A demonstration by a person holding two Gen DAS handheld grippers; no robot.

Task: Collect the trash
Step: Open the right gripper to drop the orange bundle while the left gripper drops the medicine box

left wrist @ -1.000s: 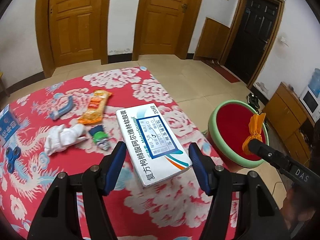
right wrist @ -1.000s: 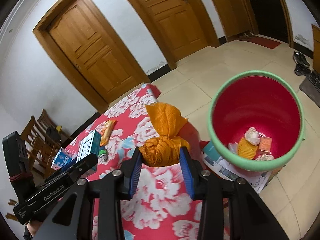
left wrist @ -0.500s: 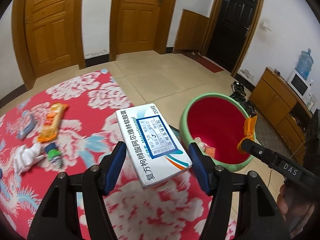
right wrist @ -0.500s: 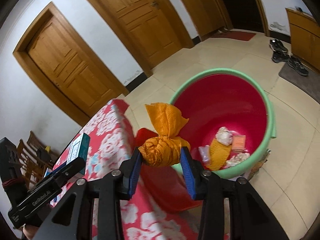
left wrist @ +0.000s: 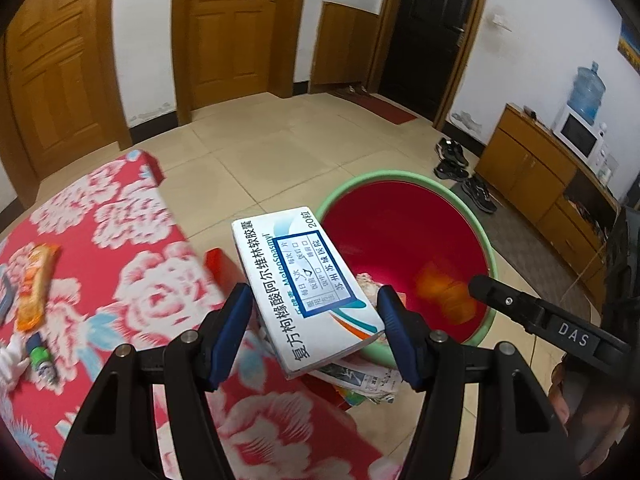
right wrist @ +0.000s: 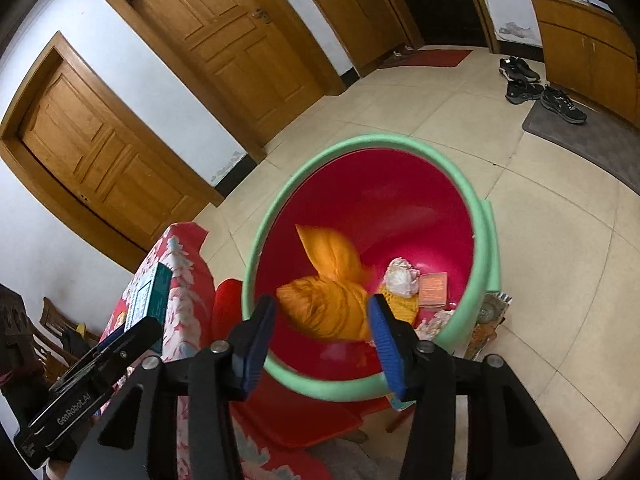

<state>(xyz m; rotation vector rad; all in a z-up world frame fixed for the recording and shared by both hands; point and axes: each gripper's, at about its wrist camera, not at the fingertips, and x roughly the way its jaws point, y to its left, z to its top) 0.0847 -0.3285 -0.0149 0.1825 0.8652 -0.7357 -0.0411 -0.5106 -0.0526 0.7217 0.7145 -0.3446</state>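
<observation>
Two claws: both are hovering at the bin (right wrist: 490,256).
Right claw (right wrist: 322,334): its jaws have just been opening; the orange bundle (right wrist: 332,300), blurred, is dropping between them into the bin.
Left claw (left wrist: 316,338): still clamping the white medicine box (left wrist: 304,292), now above the bin's near rim.
Meaning: one piece is binned, and the box looks next.
Change: earlier, both claws were over the red flowered cloth (left wrist: 120,264); the bundle was squeezed tight.
Remaining: a snack wrapper (left wrist: 36,284) and a small bottle (left wrist: 40,358) are lying on the cloth.
</observation>
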